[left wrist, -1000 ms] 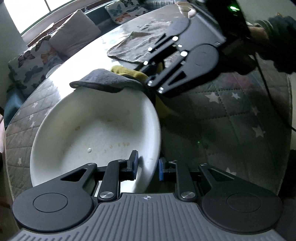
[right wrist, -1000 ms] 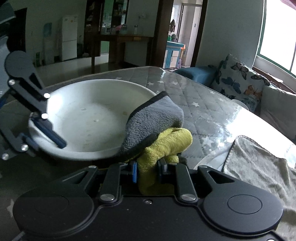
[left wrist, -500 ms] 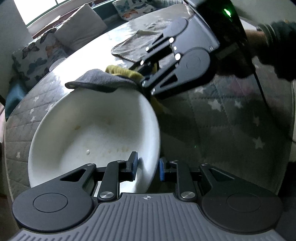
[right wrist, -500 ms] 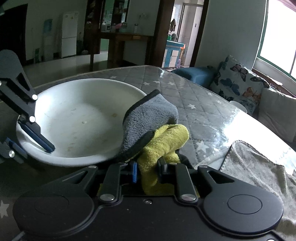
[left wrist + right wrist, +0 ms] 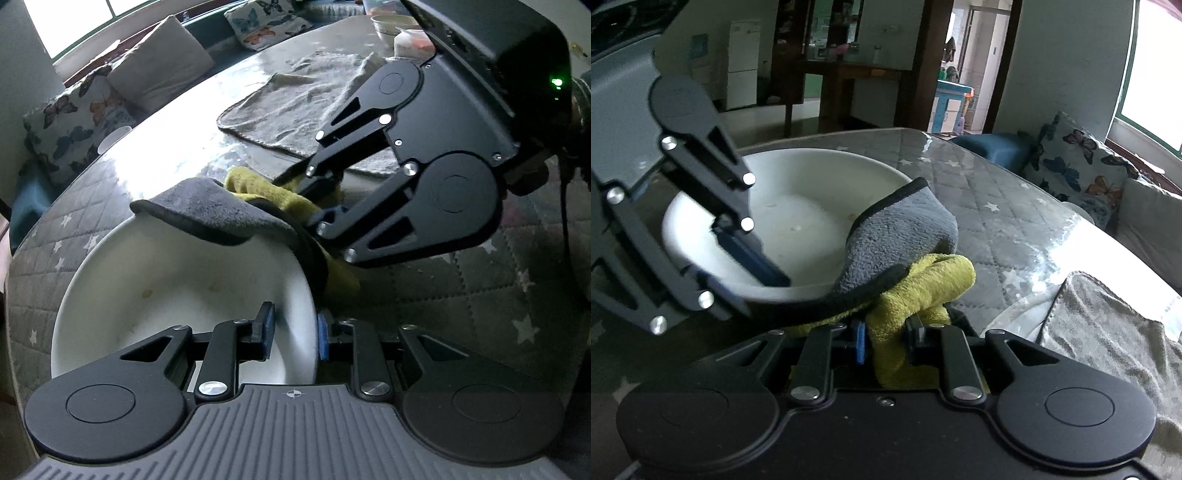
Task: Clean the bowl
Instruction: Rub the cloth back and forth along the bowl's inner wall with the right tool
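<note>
A white bowl sits tilted at the near edge of a quilted, star-patterned surface under a clear glossy cover. The left claw is clamped on the bowl's rim, 1 blue pad inside the bowl and 1 outside. The bowl's inside shows a few small brownish specks and smears.

The right claw is closed tight on a cleaning cloth, grey on 1 face and yellow-green on the other. The yellow part is bunched between the fingers, and the grey flap drapes over the bowl's far rim and hangs into it.

Compared with 1 second ago, the right claw has come closer and higher over the bowl, so the grey flap now reaches further across the rim instead of lying just beside it. In the left wrist view the bowl looks steeper, with its rim nearer upright. The left claw keeps the same grip on the rim.

Beyond the bowl, a larger grey towel lies spread flat on the surface, apart from the bowl. A small bowl stands at the far end of the surface. Butterfly-print cushions line a window seat behind.
</note>
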`<state>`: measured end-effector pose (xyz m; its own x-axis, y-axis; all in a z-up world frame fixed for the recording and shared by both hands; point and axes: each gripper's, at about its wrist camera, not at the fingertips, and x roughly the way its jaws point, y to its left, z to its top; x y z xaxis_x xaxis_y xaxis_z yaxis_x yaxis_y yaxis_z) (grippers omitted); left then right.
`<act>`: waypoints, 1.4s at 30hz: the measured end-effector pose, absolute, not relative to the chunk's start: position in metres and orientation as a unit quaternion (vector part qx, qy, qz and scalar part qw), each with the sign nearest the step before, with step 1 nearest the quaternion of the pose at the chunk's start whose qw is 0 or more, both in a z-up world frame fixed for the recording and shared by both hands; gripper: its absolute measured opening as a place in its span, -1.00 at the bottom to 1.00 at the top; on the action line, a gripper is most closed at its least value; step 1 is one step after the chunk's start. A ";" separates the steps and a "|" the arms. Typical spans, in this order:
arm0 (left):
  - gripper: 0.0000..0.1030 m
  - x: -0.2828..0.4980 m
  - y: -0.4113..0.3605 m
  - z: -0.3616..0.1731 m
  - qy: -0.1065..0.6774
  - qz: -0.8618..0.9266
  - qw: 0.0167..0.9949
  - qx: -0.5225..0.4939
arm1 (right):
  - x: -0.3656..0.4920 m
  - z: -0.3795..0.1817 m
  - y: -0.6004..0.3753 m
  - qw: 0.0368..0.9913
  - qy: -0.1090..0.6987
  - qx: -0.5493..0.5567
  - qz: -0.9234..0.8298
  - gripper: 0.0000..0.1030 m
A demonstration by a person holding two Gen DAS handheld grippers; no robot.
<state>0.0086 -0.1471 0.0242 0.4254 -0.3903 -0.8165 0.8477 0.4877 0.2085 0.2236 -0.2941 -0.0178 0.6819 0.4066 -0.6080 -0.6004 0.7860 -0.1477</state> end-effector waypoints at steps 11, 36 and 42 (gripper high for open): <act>-0.58 -0.004 -0.127 0.023 0.359 -0.413 0.774 0.319 | 0.223 -0.019 -0.298 0.898 0.283 -0.180 0.286 -0.58; -0.58 -0.015 -0.102 0.023 0.361 -0.437 0.759 0.320 | 0.265 -0.021 -0.271 0.898 0.274 -0.193 0.286 -0.58; -0.57 -0.015 -0.107 0.022 0.368 -0.431 0.760 0.317 | 0.281 -0.022 -0.274 0.903 0.273 -0.189 0.274 -0.57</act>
<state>-0.0148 -0.1072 0.0222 0.3575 -0.4217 -0.8333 0.8890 0.4271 0.1653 0.2810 -0.2736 -0.0224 0.7010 0.3904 -0.5968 -0.5973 0.7787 -0.1922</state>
